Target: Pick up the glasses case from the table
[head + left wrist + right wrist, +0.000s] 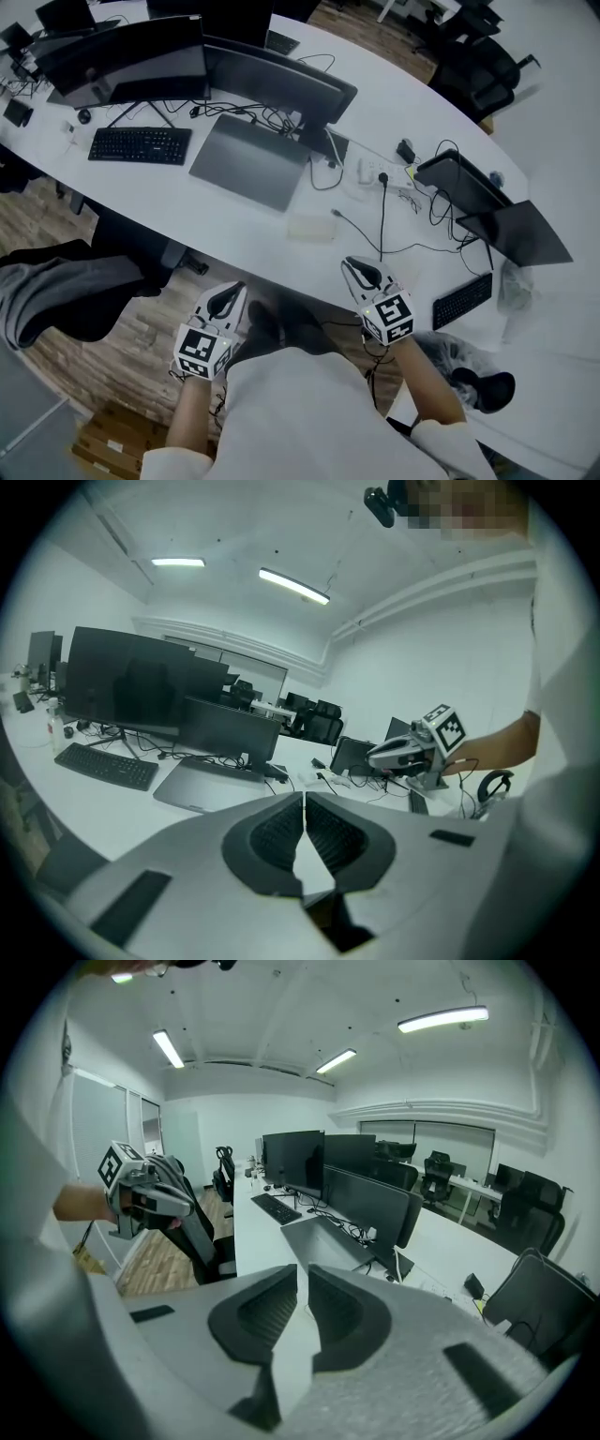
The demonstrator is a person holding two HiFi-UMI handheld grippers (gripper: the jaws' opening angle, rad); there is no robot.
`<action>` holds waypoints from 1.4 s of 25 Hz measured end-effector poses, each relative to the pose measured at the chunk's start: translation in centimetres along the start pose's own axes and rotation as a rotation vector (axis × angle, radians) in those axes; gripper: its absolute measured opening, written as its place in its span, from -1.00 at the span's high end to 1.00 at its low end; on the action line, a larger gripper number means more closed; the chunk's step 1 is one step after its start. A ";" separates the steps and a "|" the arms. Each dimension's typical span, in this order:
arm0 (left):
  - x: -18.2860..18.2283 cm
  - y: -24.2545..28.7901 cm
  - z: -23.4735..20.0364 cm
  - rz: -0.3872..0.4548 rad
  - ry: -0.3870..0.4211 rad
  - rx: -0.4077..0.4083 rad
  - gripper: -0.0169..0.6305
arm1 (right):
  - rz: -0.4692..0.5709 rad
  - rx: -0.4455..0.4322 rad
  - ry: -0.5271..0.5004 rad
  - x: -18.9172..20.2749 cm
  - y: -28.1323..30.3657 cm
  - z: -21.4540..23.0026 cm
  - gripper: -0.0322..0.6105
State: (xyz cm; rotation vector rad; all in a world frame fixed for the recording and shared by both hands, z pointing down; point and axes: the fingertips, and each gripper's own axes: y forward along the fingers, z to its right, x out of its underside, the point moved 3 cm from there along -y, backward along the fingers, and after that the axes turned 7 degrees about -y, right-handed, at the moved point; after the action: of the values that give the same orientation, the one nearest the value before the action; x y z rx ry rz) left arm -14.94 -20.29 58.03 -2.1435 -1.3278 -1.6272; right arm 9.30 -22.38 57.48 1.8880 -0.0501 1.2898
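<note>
A pale, whitish rectangular glasses case (pixel 309 226) lies on the white table (pixel 225 225) near its front edge, just in front of a closed grey laptop. My left gripper (pixel 228 298) hovers below the table edge over the floor, well short and left of the case; its jaws are shut and empty (pixel 305 799). My right gripper (pixel 361 272) is over the table's front edge, a little right of and nearer than the case. Its jaws stand a narrow gap apart with nothing between them (pixel 302 1274). The case is hidden behind the jaws in both gripper views.
Dark monitors (pixel 141 56), a black keyboard (pixel 141 145) and the grey laptop (pixel 248 159) sit behind the case. A power strip (pixel 370 172) and black cable (pixel 382 220) lie to its right. Further right are a small keyboard (pixel 462 300), open laptops (pixel 516 234) and headphones (pixel 483 384).
</note>
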 end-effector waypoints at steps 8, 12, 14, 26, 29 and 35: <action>-0.8 2.8 -1.3 0.021 -0.049 -0.075 0.91 | -0.048 -0.116 -0.056 0.9 4.8 2.5 0.65; -0.9 4.3 -2.0 0.024 -0.083 -0.116 0.91 | -0.091 -0.182 -0.078 2.0 7.9 3.5 0.48; -0.7 5.1 -2.2 0.020 -0.102 -0.131 0.91 | -0.112 -0.212 -0.091 2.7 9.4 3.9 0.40; 1.0 8.7 -3.5 -0.020 -0.171 -0.190 0.91 | -0.266 -0.399 -0.170 8.6 17.5 4.1 -0.06; 1.6 9.4 -3.3 -0.038 -0.189 -0.189 0.91 | -0.292 -0.416 -0.189 9.7 19.1 4.2 -0.10; 3.3 10.4 -3.2 -0.048 -0.202 -0.207 0.91 | -0.342 -0.456 -0.238 12.0 22.1 4.7 -0.15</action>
State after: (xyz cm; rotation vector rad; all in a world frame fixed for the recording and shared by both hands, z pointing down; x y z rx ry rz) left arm -9.78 -26.51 66.01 -2.4726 -1.3235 -1.6702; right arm 8.46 -35.12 79.60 1.5601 -0.1275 0.7432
